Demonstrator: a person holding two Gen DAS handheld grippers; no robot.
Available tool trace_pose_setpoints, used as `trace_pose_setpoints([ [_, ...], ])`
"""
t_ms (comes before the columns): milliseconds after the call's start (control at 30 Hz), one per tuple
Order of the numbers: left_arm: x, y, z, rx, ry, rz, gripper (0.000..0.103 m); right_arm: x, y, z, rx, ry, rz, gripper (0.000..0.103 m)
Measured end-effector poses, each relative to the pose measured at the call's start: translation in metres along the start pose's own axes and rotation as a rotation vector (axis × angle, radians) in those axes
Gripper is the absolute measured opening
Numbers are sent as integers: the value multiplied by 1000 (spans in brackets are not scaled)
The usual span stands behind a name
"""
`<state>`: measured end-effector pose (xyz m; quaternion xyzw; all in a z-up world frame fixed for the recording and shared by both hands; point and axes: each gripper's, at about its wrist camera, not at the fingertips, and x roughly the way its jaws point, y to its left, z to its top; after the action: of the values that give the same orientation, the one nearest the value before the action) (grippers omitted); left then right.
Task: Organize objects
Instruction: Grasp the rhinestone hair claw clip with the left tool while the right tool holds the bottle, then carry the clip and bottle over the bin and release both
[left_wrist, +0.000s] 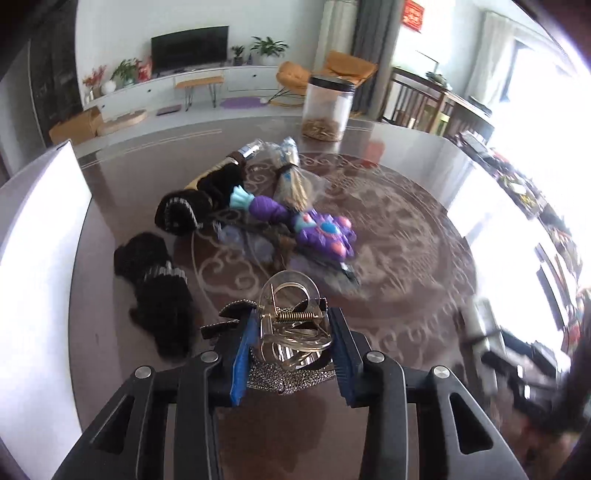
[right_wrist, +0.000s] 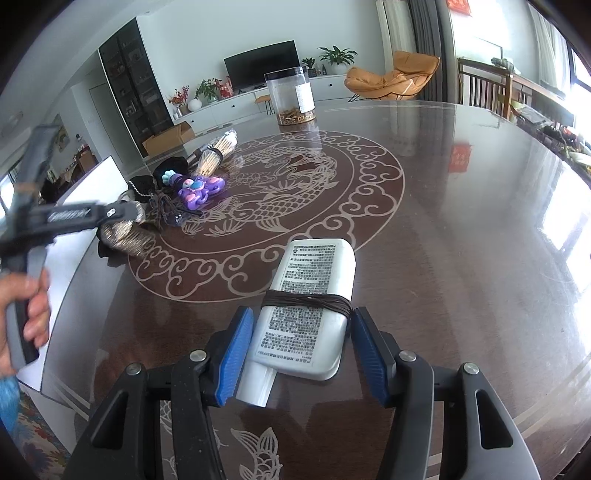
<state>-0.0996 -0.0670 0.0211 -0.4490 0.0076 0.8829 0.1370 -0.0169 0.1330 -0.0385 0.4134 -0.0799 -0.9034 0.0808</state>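
Observation:
My left gripper (left_wrist: 291, 332) is shut on a clear plastic hair claw clip (left_wrist: 290, 299) with a metal spring, held above a glittery silver hair accessory (left_wrist: 291, 376) on the table. Ahead lies a pile: a purple toy (left_wrist: 325, 236), black hair scrunchies (left_wrist: 192, 206), a bundle of sticks in plastic (left_wrist: 291, 181). My right gripper (right_wrist: 303, 350) has its blue pads either side of a white tube (right_wrist: 310, 299) wound with a dark hair tie (right_wrist: 306, 301); small gaps show, so it is open. The pile also shows in the right wrist view (right_wrist: 195, 188), at the far left.
A dark round table (right_wrist: 461, 240) with a fish and cloud inlay bears everything. A clear jar (left_wrist: 327, 107) with a black lid stands at the far side. A white box (left_wrist: 40, 236) sits at the left edge. The left gripper and hand (right_wrist: 33, 236) appear in the right wrist view.

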Motion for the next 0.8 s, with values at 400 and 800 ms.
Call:
trace_pose_setpoints([
  [400,-32,-4,-56,15,-77,-45,38,16,1,23,-19,165,-29,83],
  [800,-123,16,-61,-70,-182,-136,38,-2,1,42,85,154,36,52],
])
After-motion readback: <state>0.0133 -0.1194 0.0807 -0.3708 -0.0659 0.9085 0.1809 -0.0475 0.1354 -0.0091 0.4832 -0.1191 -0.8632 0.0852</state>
